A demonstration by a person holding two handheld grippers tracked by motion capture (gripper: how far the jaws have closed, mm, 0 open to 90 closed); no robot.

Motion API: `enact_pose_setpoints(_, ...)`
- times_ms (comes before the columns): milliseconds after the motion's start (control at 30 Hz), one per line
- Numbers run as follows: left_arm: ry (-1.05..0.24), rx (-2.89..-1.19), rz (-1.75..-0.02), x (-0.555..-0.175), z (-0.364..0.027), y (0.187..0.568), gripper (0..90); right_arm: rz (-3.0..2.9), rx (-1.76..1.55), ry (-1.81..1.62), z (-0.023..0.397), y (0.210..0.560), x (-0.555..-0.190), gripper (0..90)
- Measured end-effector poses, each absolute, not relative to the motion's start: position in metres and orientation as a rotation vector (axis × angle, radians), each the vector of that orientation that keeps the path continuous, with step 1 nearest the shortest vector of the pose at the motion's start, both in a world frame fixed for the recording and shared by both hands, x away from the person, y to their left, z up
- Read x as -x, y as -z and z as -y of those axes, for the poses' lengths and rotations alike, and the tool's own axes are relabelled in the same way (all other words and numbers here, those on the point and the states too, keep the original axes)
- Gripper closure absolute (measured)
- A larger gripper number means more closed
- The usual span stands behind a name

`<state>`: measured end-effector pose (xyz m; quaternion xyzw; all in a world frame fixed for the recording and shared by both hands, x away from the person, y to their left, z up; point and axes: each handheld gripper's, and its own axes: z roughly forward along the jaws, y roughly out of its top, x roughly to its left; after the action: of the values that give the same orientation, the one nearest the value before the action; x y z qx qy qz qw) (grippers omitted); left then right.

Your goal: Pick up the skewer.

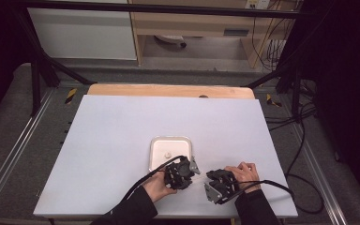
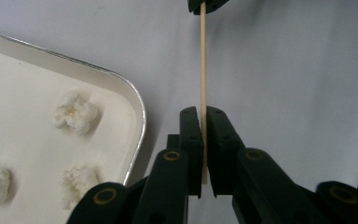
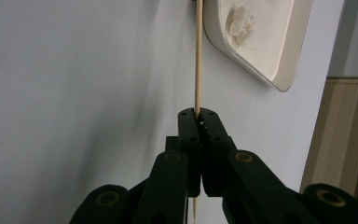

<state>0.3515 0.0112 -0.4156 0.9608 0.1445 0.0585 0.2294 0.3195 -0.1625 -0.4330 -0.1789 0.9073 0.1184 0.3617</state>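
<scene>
- Two hand-held grippers, one in each of your hands, meet near the front of the worktop [image 1: 122, 140]; both are clamped on one thin wooden skewer [image 2: 203, 70].
- Your left hand-held gripper [image 2: 203, 140] has its jaws closed on the skewer, which runs straight ahead from them.
- Your right hand-held gripper [image 3: 197, 126] is likewise shut on the skewer, holding the opposite end.
- The skewer's long axis spans the short gap between the two, each gripper pointing along it toward the other.
- One shallow metal tray [image 2: 137, 112] sits just beside the skewer, touching neither gripper; your left hand is the nearer to it.
- Three pieces of popcorn [image 2: 76, 112] can be counted in the tray from the left gripper view; any others lie outside that picture.
- Judged from this, threading a piece means swinging a skewer end sideways toward the tray.
</scene>
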Motion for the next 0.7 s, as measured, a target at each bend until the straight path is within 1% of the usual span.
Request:
enact_pose_setpoints(267, -0.172, -2.680, -0.400, -0.350, -0.009, 0.417, 88.3, -2.335, 0.475, -0.297, 0.160, 0.434, -0.318, 89.3)
enact_pose_setpoints(500, -0.193, -2.671, -0.396, -0.349, -0.011, 0.416, 88.7, -2.342, 0.441, -0.324, 0.160, 0.433, -0.318, 87.9)
enact_pose_setpoints(567, -0.199, -2.669, -0.395, -0.349, -0.013, 0.415, 88.8, -2.347, 0.404, -0.356, 0.161, 0.431, -0.319, 84.8)
enact_pose_setpoints(700, -0.215, -2.655, -0.419, -0.351, -0.020, 0.414, 88.8, -2.369, 0.267, -0.457, 0.165, 0.427, -0.322, 74.4)
